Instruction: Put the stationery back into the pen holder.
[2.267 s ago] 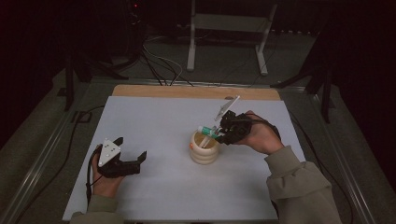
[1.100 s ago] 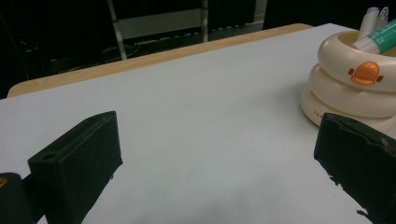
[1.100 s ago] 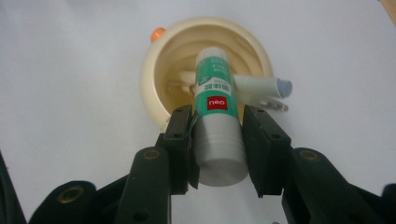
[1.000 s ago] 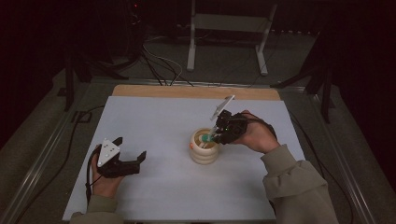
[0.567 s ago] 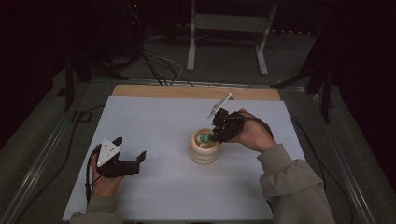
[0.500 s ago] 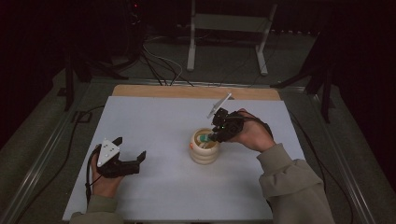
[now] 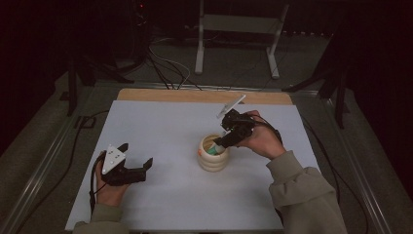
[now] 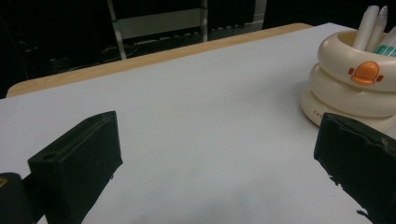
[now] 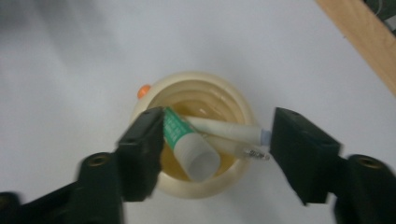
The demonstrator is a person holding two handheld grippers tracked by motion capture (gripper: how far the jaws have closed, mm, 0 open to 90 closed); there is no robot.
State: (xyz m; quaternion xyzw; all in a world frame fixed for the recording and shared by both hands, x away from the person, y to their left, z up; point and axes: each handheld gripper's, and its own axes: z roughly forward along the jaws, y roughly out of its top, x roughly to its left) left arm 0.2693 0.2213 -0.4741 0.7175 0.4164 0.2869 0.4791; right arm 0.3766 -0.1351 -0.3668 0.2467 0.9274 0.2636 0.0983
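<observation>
While the big white table (image 7: 160,122) takes up most of the high view, with a wooden strip (image 7: 195,96) along its far edge, all the action is at the cream ringed cup (image 7: 213,155) sitting a bit right of the middle. It's got a little orange duck bill on the side, you can see that in the left gripper view (image 8: 352,91).

The right gripper (image 7: 225,140) hangs right over the cup's mouth, pointing down into it. Its jaws have just been opening and now stand apart on either side of a white tube with a green label (image 9: 187,142), not squeezing it. The tube leans inside the cup, cap end up, next to a couple of white pens (image 9: 231,135).

The left gripper (image 7: 134,165) sits low near the table's left front corner, well apart from the cup, jaws spread wide with nothing between them.
</observation>
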